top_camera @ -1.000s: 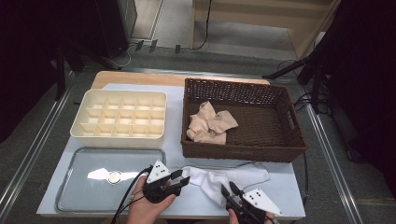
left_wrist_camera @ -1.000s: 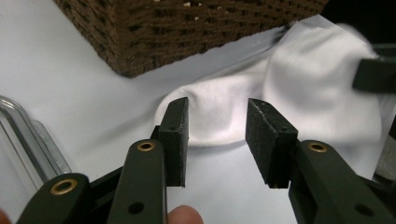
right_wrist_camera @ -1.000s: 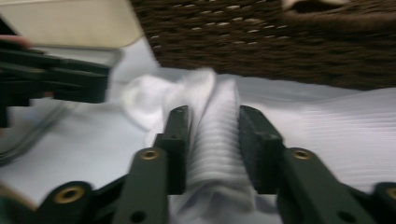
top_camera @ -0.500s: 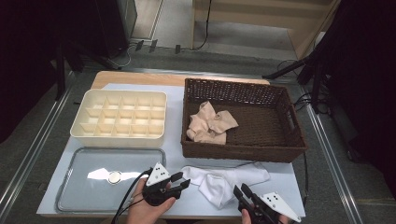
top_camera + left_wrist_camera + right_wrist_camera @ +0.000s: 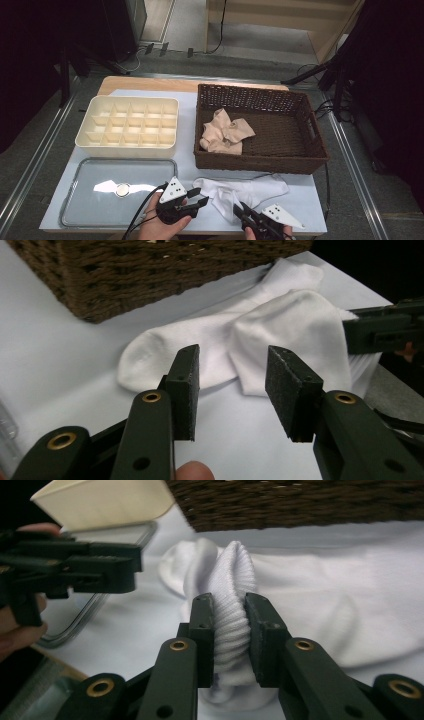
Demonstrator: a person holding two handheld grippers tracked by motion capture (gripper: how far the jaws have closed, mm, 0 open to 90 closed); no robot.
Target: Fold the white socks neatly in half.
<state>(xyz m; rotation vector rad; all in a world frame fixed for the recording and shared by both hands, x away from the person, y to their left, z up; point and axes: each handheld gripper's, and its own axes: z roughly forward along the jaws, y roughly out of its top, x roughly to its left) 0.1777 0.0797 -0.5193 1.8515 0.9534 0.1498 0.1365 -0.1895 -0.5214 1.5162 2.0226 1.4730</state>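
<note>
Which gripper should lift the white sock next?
Right. The right gripper has just closed its jaws on the sock's ribbed cuff, bunched between the pads. The left gripper is open and apart from the sock.

**Right gripper clamped on sock cuff**

The right gripper (image 5: 231, 630) has just been closing; its two black jaws now pinch the ribbed cuff of a white sock (image 5: 320, 605), which bulges upward between the pads. The remainder of the sock lies flat on the white table surface (image 5: 135, 625), extending to the right. The left gripper (image 5: 75, 572) is at left, apart from the sock. Behind stand a brown wicker basket (image 5: 300, 502), a cream compartment tray (image 5: 105, 500) and a clear tray rim (image 5: 90, 612).
</note>
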